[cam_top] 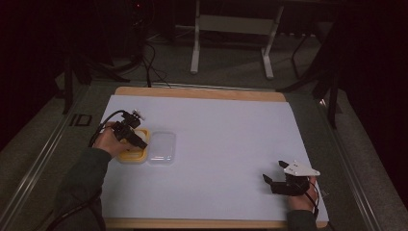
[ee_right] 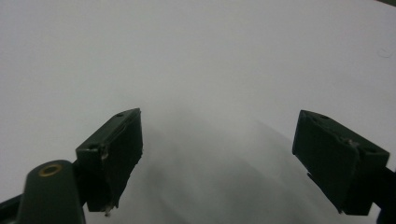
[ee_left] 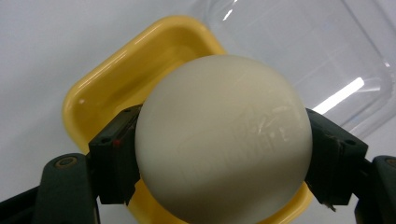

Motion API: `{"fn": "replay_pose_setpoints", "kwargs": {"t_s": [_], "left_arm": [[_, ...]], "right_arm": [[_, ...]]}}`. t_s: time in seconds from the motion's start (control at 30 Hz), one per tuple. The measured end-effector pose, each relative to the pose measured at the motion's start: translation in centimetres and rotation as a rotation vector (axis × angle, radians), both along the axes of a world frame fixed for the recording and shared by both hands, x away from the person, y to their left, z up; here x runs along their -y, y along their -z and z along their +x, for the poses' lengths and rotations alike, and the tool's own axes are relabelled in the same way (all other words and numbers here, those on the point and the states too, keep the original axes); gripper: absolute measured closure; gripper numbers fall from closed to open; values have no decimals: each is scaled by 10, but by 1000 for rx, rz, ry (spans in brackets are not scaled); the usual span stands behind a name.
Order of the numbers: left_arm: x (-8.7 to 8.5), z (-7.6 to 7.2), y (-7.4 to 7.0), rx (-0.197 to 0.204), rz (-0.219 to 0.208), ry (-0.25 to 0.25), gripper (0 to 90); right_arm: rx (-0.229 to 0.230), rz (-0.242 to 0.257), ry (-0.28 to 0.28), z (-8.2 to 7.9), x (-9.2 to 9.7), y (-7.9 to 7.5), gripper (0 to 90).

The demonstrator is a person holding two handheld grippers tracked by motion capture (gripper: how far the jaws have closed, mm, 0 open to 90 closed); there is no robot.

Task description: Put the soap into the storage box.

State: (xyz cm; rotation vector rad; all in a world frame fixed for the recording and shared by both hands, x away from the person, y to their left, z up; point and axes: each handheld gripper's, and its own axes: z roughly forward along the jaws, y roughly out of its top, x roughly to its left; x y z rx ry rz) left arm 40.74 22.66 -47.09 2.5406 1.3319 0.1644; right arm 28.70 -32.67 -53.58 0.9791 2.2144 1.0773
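Placement is the step in hand: the left hand-held gripper [cam_top: 139, 140] holds a smooth, cream-white ball [ee_left: 224, 140] directly above a small yellow plastic container with rounded corners [ee_left: 116, 79], which sits on the white sheet covering the worktop [cam_top: 226, 144]. Its 2 black jaws are clamped on the ball, 1 pad on each side at about the widest part. The ball hangs just over the container's hollow, and from these views I cannot tell whether it already touches the bottom.

Next, I judge, comes a short, straight lowering into the container, then a parting of the jaws wide enough to clear the ball without nudging it or dragging the light container along.

The ball looks matt and hard, with faint raised lettering on its surface, too blurred to read. A clear, rectangular plastic lid [cam_top: 161, 147] lies just beside the container on the sheet.

The right hand-held gripper [cam_top: 274, 179] rests well apart near the worktop's front right corner, its jaws spread with nothing between them.
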Motion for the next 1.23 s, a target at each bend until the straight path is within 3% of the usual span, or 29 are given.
{"fn": "replay_pose_setpoints", "kwargs": {"t_s": [0.3, 0.37, 0.43, 0.5, 0.6, 0.67, 0.83, 0.9, 1.1, 1.23], "left_arm": [[-8, 0, 7, -24, 28, -19, 238], [-7, -2, 11, -28, 46, 16, 237], [-9, -3, 11, -15, 25, 7, 223], [-11, -1, 9, -24, -4, -7, 88], [-10, 0, 6, -12, 8, -5, 48], [-10, -2, 4, -1, -8, 0, 46], [-9, -7, -7, 59, -42, 12, 79], [-6, -11, -13, 98, -52, 28, 182], [7, -28, -30, 213, -62, 100, 266], [17, -50, -37, 301, -136, 141, 324]], "right_arm": [[0, -1, 0, 0, 0, 0, 161], [1, -2, 0, 0, 0, 0, 161], [1, -3, 0, 0, 0, 0, 161], [1, -5, -1, 0, -1, 0, 161], [3, -3, 0, 0, 0, 0, 161], [2, -2, 0, 0, 0, 0, 161], [2, -2, 1, 0, 0, 0, 161], [2, -4, 2, 0, 0, 0, 161], [1, -3, 6, 0, 0, 0, 161], [-4, 3, 9, 1, 0, 0, 160]]}}
